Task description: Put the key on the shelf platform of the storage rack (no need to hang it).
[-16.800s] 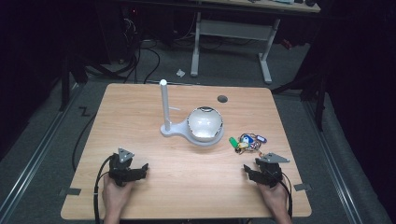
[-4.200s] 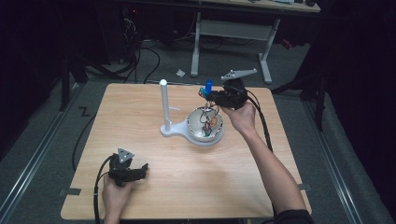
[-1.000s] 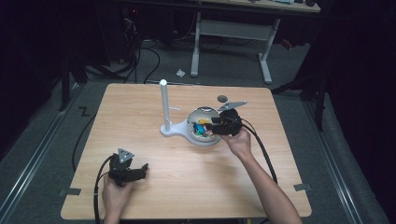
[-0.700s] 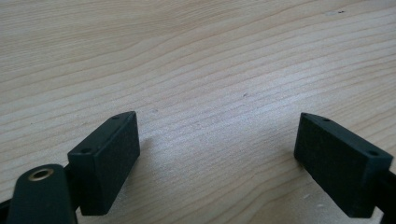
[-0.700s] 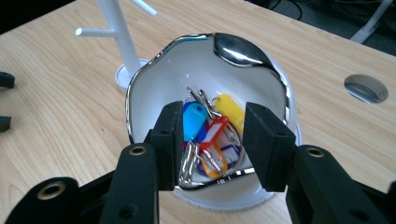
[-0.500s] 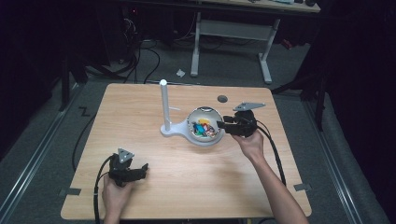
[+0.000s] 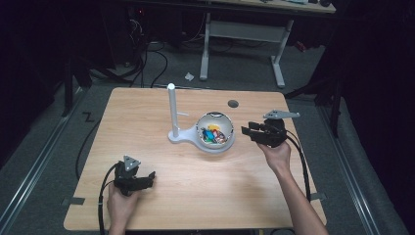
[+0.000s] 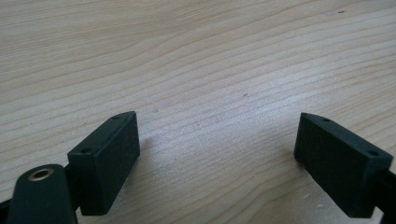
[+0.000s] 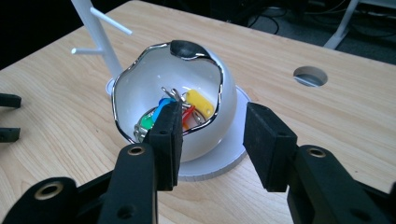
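The keys [image 9: 175,112] lie in the white bowl [image 9: 140,84] at mid-desk, a bunch with green, blue, red and yellow tags, beside the white peg stand [image 7: 172,110] that shares the bowl's base. The right tongs [image 9: 212,130] stand spread and empty just beside the bowl's rim, jaws pointing at it; their jaws closed a little in the last second with nothing between them. The left tongs [image 8: 217,161] rest spread on the bare desk [image 8: 196,70], near the front edge, well apart from the bowl. The step in hand looks like the retreat after the drop. To do it well, draw the right tongs away level and clear of the wavy rim, so that nothing nudges the light bowl or tips the stand, then settle them on the desk.
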The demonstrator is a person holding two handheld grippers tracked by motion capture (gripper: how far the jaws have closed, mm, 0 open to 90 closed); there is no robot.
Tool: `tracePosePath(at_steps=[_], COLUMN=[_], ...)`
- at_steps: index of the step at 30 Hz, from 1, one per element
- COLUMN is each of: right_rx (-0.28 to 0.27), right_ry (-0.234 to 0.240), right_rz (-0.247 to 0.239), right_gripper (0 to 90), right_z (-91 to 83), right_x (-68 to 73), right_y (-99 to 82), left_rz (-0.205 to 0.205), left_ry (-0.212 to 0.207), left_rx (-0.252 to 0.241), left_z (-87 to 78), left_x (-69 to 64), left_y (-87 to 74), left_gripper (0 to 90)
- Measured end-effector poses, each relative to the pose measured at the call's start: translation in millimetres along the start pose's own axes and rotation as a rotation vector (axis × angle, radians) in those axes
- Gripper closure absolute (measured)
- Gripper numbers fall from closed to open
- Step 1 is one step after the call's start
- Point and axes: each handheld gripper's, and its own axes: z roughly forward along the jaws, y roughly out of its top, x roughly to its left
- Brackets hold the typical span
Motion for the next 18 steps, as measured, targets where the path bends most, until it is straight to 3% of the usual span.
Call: tracePosePath(at_steps=[18], right_rx=[-0.051], right_ry=[-0.026], right_rz=[0.098], right_gripper=[56.9], right_z=[-30.5], right_x=[-17.3], right_y=[-42.1], left_rz=[0.008], left_ry=[-0.003], left_rx=[0.0], left_z=[0.1], left_x=[0.4], left_y=[0.2], left_gripper=[14.6])
